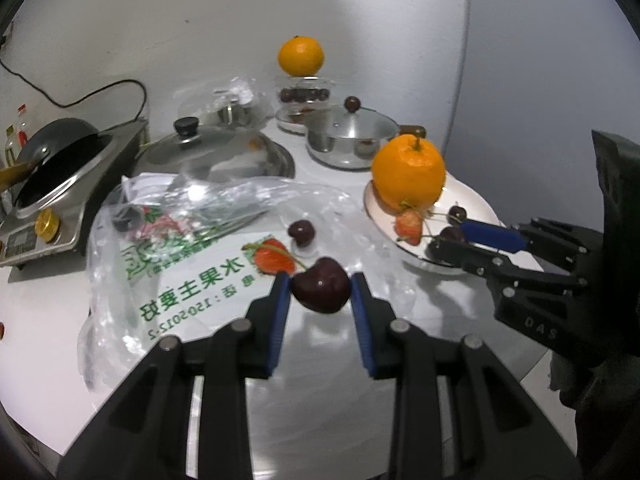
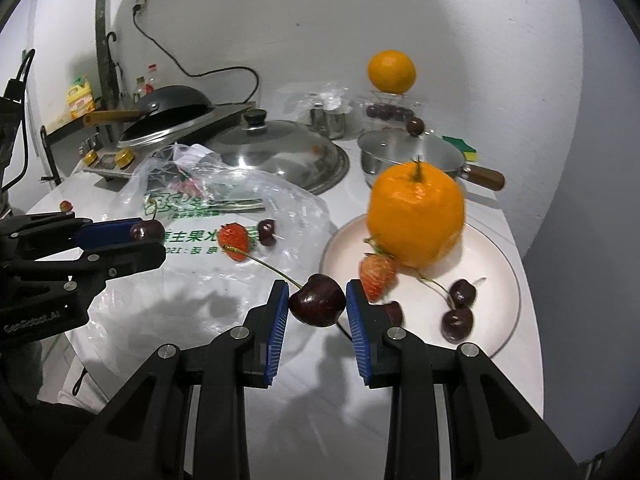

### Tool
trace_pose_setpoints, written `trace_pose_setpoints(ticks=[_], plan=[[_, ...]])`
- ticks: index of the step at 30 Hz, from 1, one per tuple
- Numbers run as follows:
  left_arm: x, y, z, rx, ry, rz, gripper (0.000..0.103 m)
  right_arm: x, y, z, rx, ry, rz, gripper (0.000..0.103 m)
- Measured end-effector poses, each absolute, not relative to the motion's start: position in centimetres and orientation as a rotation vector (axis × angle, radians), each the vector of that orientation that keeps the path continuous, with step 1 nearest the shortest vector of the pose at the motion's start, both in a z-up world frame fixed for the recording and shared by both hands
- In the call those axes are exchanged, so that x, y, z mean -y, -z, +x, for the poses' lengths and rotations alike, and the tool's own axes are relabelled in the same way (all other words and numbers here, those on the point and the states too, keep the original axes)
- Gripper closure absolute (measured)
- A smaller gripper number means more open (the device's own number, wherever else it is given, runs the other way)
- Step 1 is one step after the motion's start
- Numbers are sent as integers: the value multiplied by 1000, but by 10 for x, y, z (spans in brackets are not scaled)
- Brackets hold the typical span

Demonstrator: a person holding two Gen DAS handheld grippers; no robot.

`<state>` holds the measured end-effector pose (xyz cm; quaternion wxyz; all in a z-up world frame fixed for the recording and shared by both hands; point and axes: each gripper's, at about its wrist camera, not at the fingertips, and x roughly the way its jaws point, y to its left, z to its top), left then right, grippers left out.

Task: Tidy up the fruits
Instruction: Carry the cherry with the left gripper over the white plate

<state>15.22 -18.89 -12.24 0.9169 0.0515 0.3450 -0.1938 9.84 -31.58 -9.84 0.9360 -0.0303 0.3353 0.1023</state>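
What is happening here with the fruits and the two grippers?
A person is sorting fruit with two handheld grippers. The left gripper holds a dark cherry between its jaws, over the plastic bag. The right gripper also holds a cherry, beside the white plate. An orange, a strawberry and more cherries already lie on that plate.

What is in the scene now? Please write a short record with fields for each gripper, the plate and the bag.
left gripper: shut on a cherry
right gripper: shut on a second cherry, at the plate's left edge
plate: orange, strawberry, loose cherries
plastic bag: flat on table, strawberry and cherry on it
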Motion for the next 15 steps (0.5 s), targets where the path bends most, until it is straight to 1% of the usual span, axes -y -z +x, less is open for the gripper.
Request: trace_pose_setpoints(ticks=[15], plan=[[225,125,161,-720,444,135,71,354,102,97,-691,-159,-33,71]])
